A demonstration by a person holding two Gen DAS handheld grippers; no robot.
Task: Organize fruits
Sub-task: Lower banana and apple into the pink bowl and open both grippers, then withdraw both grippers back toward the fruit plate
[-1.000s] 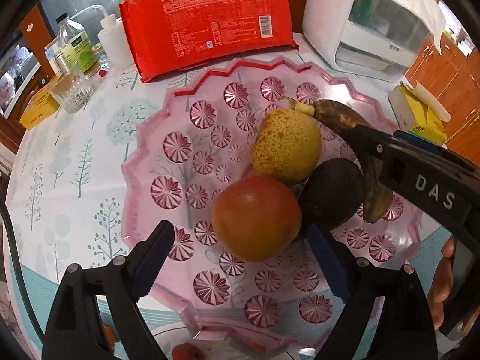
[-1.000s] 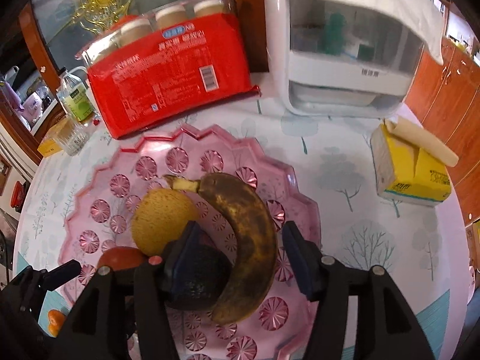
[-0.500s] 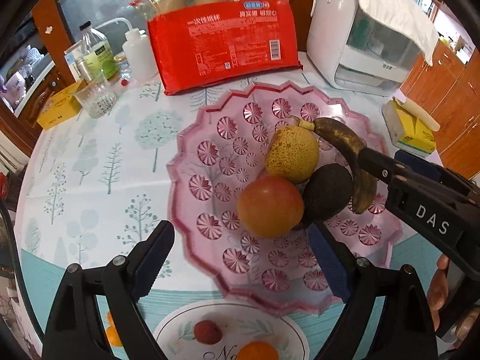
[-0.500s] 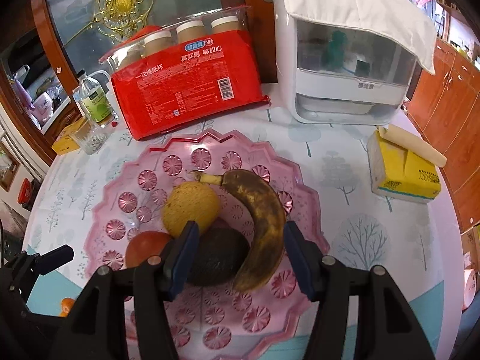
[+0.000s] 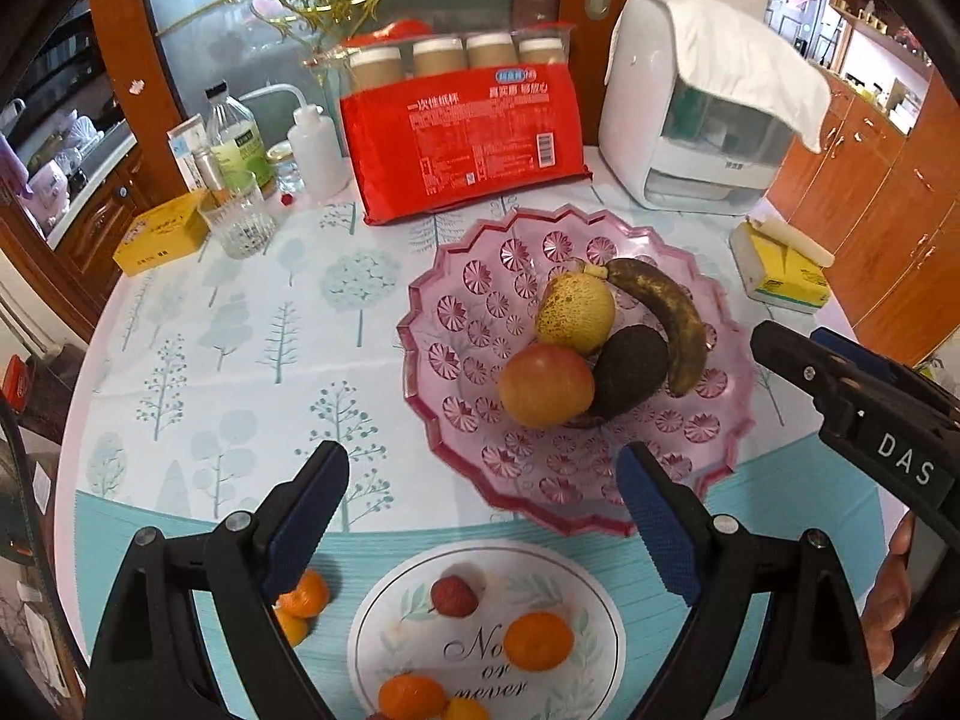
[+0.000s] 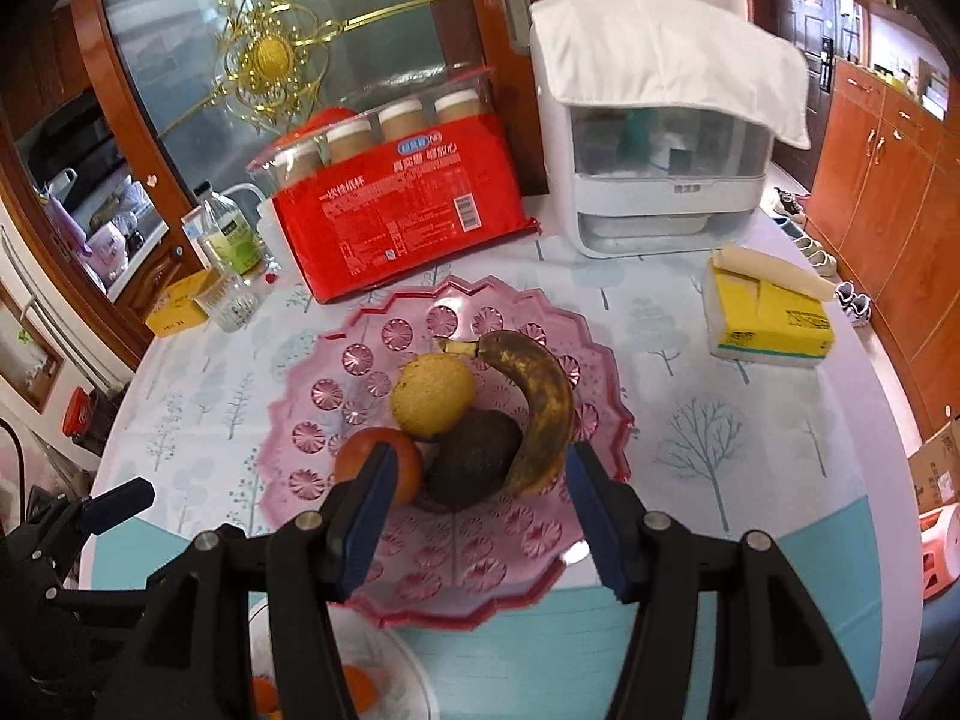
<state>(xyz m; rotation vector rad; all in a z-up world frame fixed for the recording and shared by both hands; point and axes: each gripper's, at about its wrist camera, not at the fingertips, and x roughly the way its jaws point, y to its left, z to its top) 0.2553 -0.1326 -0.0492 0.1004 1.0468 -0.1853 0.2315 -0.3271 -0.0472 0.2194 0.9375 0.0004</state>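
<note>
Four fruits sit bunched in the pink glass dish on the bench: a yellow speckled pear, a red-orange apple, a dark avocado and a browned banana curving round the right side, all touching one another; the left tongs hang above the near rim of the dish with their blue pads wide apart and nothing between them; the right tongs hang over the near part of the dish, their pads apart and holding nothing, with the apple, avocado and banana tip showing past them; nearer than the dish lies a white printed plate carrying a red lychee-like fruit and small oranges; two more small oranges lie on the bench just left of that plate; behind the dish stand a red packet of paper cups, a white appliance draped with a cloth, and a yellow tissue box to the right.
</note>
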